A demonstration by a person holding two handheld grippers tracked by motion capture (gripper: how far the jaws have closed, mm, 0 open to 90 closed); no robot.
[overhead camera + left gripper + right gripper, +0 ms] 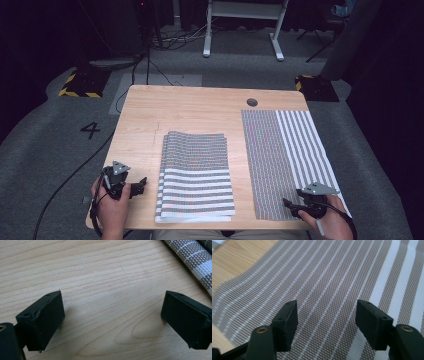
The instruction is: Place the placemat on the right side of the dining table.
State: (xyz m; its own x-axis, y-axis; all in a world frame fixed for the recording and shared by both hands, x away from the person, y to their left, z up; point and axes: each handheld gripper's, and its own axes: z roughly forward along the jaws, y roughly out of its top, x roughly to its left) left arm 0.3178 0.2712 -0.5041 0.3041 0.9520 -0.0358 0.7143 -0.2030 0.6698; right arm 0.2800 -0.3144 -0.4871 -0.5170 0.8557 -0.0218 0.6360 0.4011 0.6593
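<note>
High view: a single striped placemat [280,165] lies flat at the table's [200,107] right, beside a stack of placemats [196,175]. Left gripper [142,183] rests near the table's front left corner. Left gripper view: jaws parted over bare wood. Right gripper view: right gripper [325,323], jaws apart, nothing between, above the mat.

**A:** What do the person's tools look like?

**B:** Each hand carries a black two-jaw gripper. On top of the left gripper [141,184] and the right gripper [287,204] sits a grey three-cornered plate with small dark holes near its corners.

**A:** And up close?

**B:** The jaws are thick, matte black blocks with squared edges. Small round holes dot their upper faces, and the block corners look slightly worn. Behind the right gripper's blocks, rounded black arms each carry a brass-coloured ring.

**A:** Any cables?

**B:** A thin black cable loops around each hand.
</note>
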